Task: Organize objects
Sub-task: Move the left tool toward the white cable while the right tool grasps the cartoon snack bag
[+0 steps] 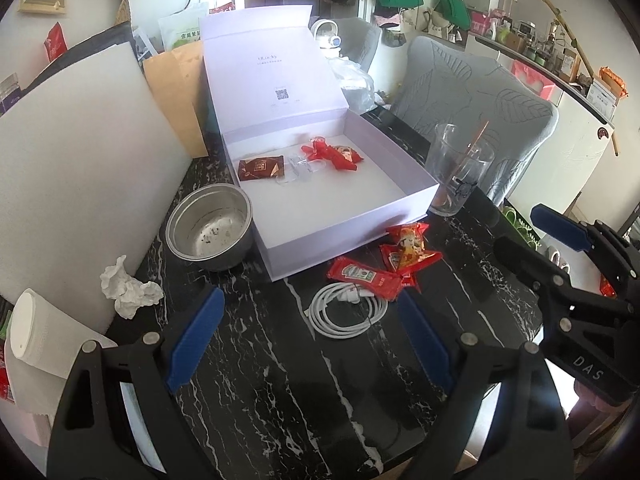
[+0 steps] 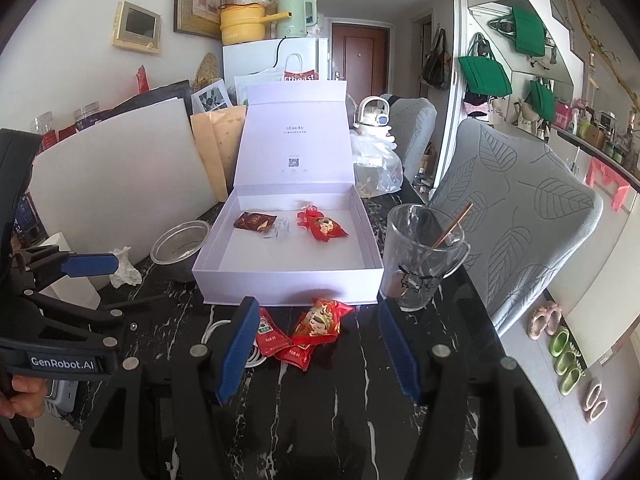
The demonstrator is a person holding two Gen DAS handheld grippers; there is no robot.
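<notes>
An open white box with its lid up stands on the black marble table. Inside lie a brown packet, clear plastic pieces and red snack packets. In front of the box lie red snack packets, red sauce sachets and a coiled white cable. My left gripper is open and empty, just short of the cable. My right gripper is open and empty, with the packets between its fingers' line.
A steel bowl and crumpled tissue lie left of the box. A glass mug with a stick stands right of it. A white board leans at the left. A grey chair is at right.
</notes>
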